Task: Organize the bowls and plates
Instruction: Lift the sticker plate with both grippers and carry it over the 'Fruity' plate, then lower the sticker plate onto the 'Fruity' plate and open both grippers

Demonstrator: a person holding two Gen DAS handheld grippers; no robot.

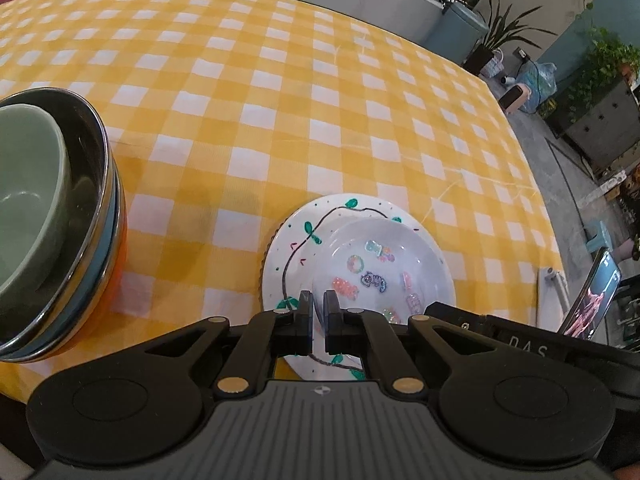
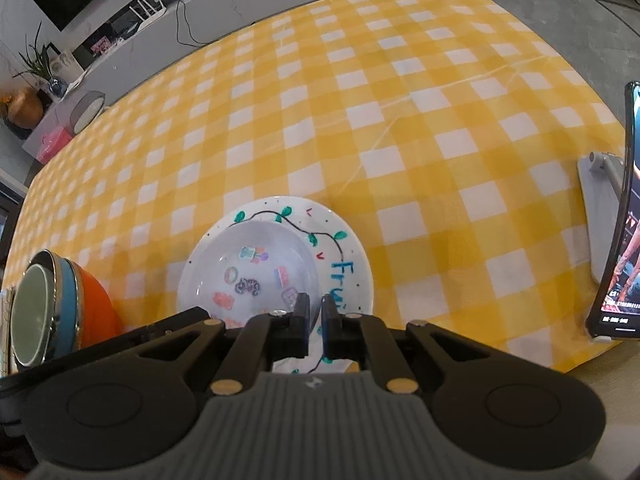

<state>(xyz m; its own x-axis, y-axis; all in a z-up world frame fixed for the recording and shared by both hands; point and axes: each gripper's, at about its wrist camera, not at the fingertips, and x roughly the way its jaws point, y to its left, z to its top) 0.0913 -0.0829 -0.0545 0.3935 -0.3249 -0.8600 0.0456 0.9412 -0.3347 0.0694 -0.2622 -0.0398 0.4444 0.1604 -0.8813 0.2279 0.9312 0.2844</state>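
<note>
Near the table's [image 1: 280,80] front edge, small plate [image 1: 380,264] sits on vine plate [image 1: 288,256]; left gripper [image 1: 319,304] and right gripper [image 2: 315,306] both closed, apparently pinching the small plate's rim. Bowl stack [image 1: 48,216] beside. Next, probably: square the stack.

The table [image 1: 280,80] is covered edge to edge by a yellow-and-white checked cloth [image 2: 400,120]. A white plate with a painted vine [image 1: 288,248] is seen lying flat on the cloth near the front edge. To its left, an orange bowl [image 2: 98,304] is seen resting on the cloth. At the right edge, a white phone stand [image 2: 596,208] is placed, with a phone [image 2: 624,264] propped upright in it.
</note>
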